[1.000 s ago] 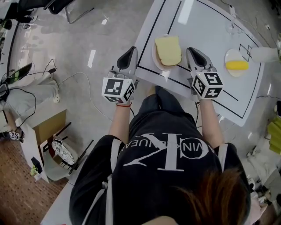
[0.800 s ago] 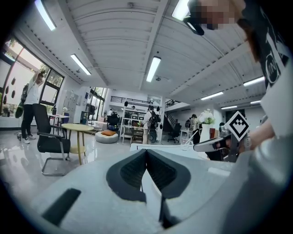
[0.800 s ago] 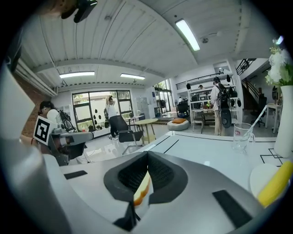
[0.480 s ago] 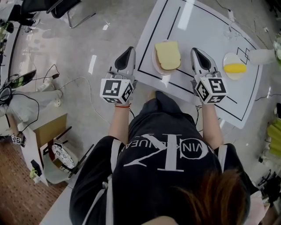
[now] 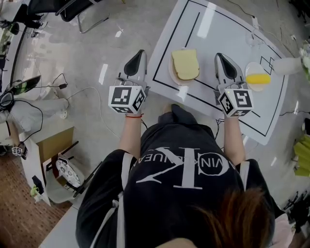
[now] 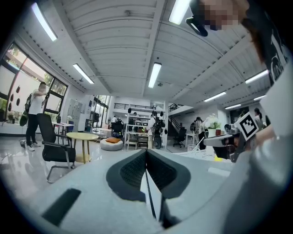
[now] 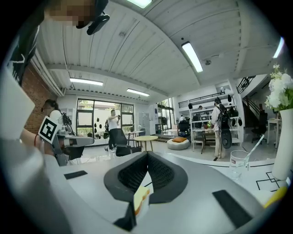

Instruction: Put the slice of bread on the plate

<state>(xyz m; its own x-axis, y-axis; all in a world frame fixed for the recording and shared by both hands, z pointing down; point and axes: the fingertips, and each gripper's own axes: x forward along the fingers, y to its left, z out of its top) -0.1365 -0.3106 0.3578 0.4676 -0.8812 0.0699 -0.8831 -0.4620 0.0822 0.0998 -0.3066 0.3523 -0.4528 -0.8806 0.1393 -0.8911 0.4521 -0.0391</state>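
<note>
Head view: slice of bread [image 5: 185, 64] rests on plate [image 5: 172, 73]. Left tool [image 5: 139, 53] and right tool [image 5: 221, 56] flank it, both closed and empty, so the job looks done.

1. White table [image 5: 213, 29], marked with black lines.
2. Small dish [image 5: 251, 68] with yellow food [image 5: 258, 78], at the table's right edge.
3. Glass [image 7: 239, 163] on the table's far side.
4. Black chair [image 5: 68, 7] on the floor left of the table.
</note>
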